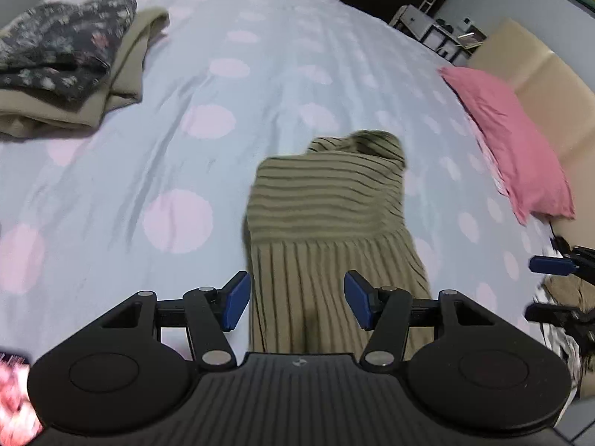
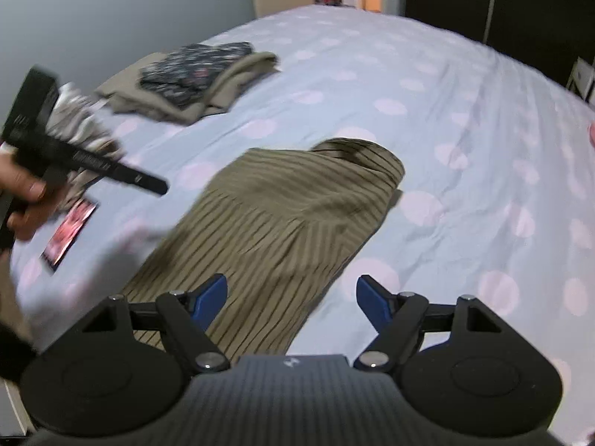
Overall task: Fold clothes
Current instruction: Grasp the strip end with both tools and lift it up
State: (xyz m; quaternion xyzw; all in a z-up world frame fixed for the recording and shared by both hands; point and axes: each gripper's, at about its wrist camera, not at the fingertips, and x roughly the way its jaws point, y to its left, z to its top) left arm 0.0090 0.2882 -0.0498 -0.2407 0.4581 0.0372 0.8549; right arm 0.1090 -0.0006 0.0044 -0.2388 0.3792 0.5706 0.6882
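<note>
The striped shirt (image 1: pixel 327 215) lay on the bed (image 1: pixel 260 74), olive with thin dark lines, its near part stretched toward the person and its far end bunched and turned over on itself; it was neither flat nor a neat packet; well apart from it, at the far side of the bed, a stack of folded clothes (image 1: pixel 63 67) sat with a dark flowered piece on top of a beige one; a pink pillow (image 1: pixel 509 137) lay along the bed's edge. The left gripper (image 1: pixel 293 303) hung over the near part of the shirt with its jaws wide apart and nothing between them; the right gripper (image 2: pixel 292 303) stood likewise spread and empty, its left finger above the shirt's edge and its right finger above bare sheet. By my judgement the shirt was partway through its fold, though the scene would fit a shirt just laid down for folding as well as one released after a turn of the far end; the next move would call for both grippers to pinch cloth at matching points on opposite edges, thin enough to catch one layer only.
</note>
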